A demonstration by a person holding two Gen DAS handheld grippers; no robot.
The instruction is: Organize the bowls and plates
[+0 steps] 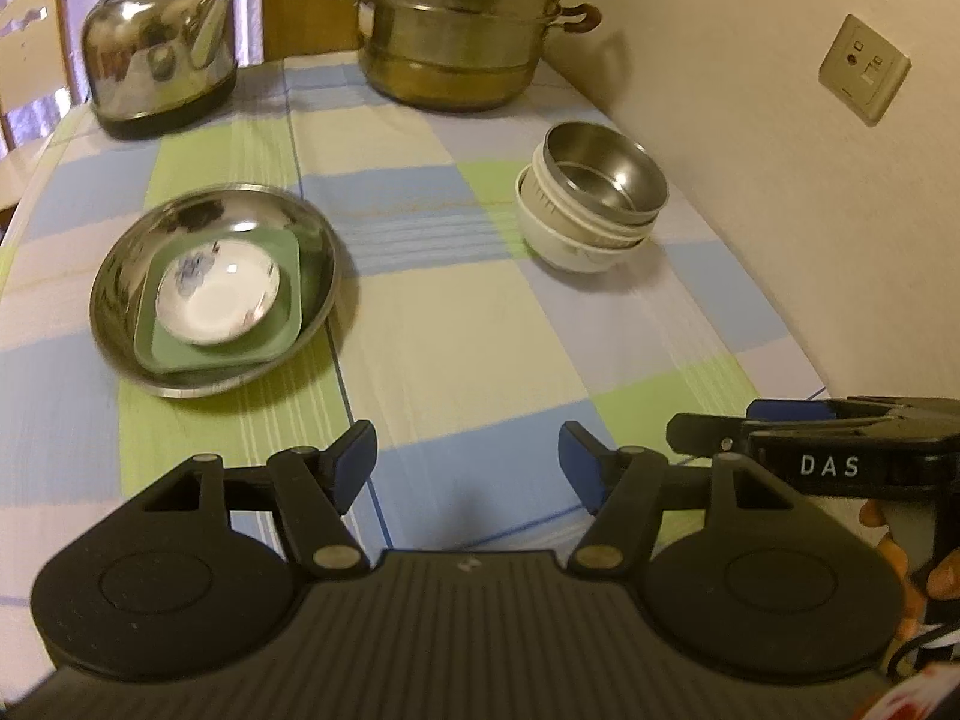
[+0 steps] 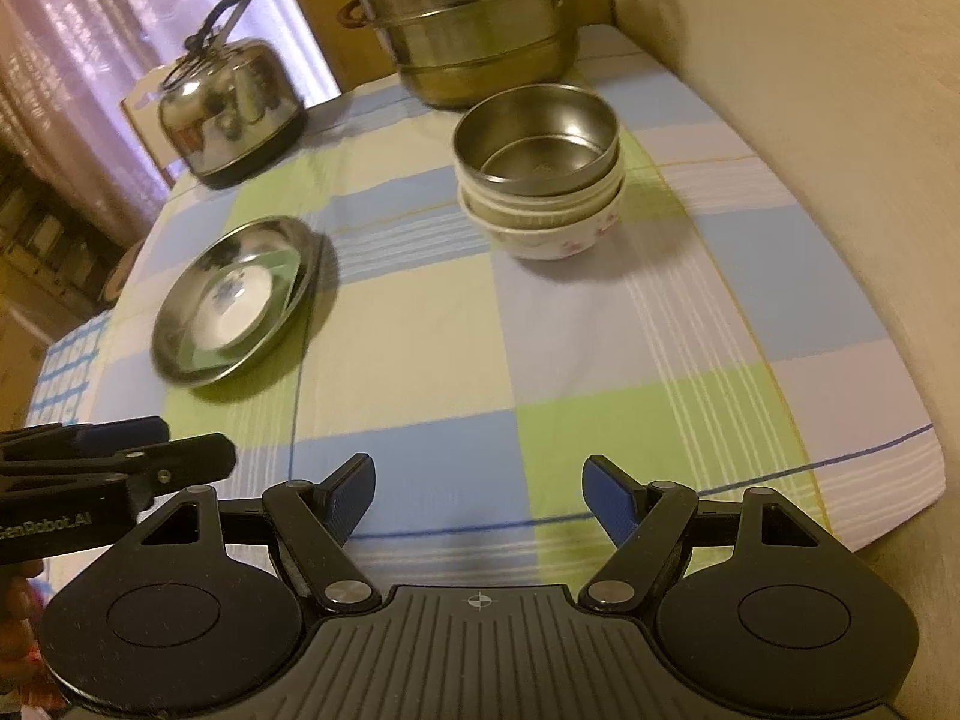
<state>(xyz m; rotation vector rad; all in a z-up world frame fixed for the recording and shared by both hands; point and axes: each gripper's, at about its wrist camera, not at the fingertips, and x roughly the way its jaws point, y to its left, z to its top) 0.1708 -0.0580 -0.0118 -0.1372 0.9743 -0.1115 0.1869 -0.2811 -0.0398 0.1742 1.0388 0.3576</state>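
A: Your left gripper (image 1: 465, 471) hangs low over the near part of the worktop (image 1: 456, 330), jaws spread, only the checked cloth (image 1: 480, 372) showing between the blue pads (image 1: 354, 465). Nothing pinched.

B: And the right one?

A: Your right gripper (image 2: 480, 501) is the same: jaws spread, a bit wider than the left, with bare cloth between them. From the left wrist view it shows at the right edge, beside the left gripper, with some of your fingers (image 1: 942, 570) under it.

B: Where are the plates?

A: 1 pile on the left half of the worktop. A steel plate (image 1: 213, 291) at the bottom, a green square plate (image 1: 282, 336) lying in it, and a small white saucer (image 1: 219, 294) with a blue flower on top of that. It sits ahead of your left gripper and well apart from the jaws.

B: The bowls?

A: 1 stack on the right half, toward the wall (image 2: 780, 90). A steel bowl (image 2: 537, 138) on top, nested in white bowls (image 2: 552, 234); the lowest has a pink flower print. How many white ones there are, I cannot tell for certain. The stack stands ahead of your right gripper, clear of it.

B: Anything else up there?

A: A steel kettle (image 1: 159, 54) at the far left and a tiered steel steamer pot (image 1: 462, 24) at the far middle, both behind the 2 piles.
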